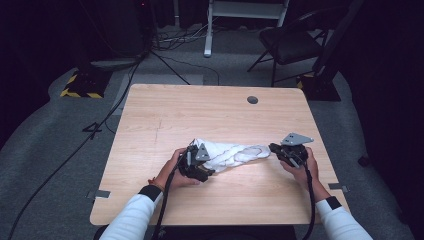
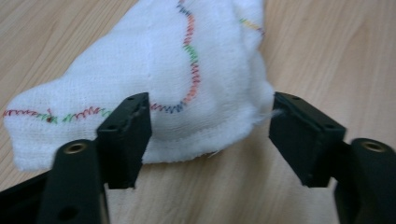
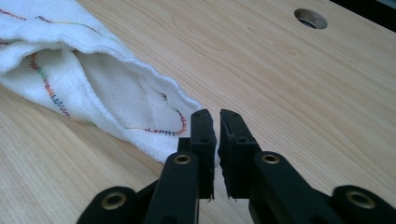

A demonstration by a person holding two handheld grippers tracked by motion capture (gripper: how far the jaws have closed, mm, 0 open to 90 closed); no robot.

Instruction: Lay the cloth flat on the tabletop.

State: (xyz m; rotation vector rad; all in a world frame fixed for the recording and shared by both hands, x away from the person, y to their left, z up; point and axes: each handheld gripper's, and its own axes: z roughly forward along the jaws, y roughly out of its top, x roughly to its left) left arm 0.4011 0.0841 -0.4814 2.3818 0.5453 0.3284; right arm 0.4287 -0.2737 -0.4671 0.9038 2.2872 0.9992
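**Cloth bunched between two grippers, ready for a fresh grip**

A white woven cloth (image 1: 231, 154) lies rumpled on the wooden table (image 1: 165, 115), stretched between the two tools. The step in hand looks like folding or rolling it up, with one end pinned and the other being re-gripped.

The left gripper (image 2: 210, 123) stands spread, a jaw on either side of the cloth's rounded end. The near jaw lies against the fabric and the far one just brushes its fluffy edge, but neither presses. The cloth sits directly ahead of and between these jaws.

The right gripper (image 3: 214, 140) has its jaws nearly pressed together, with a narrow slit left between them. The cloth's tapered corner reaches the jaw on its side, and a thin edge seems to be pinched there, though the gap itself hides it.

The cloth is a soft, loose gauze-like weave with a wavy line of multicoloured stitching (image 2: 191, 65) along its hem. It is folded over itself into a thick, limp bundle. The table is smooth, pale wood grain, with a round cable hole (image 3: 310, 17) far beyond the right tool.

Next, I judge the left jaws must close on the thick end, squarely enough to catch all layers.
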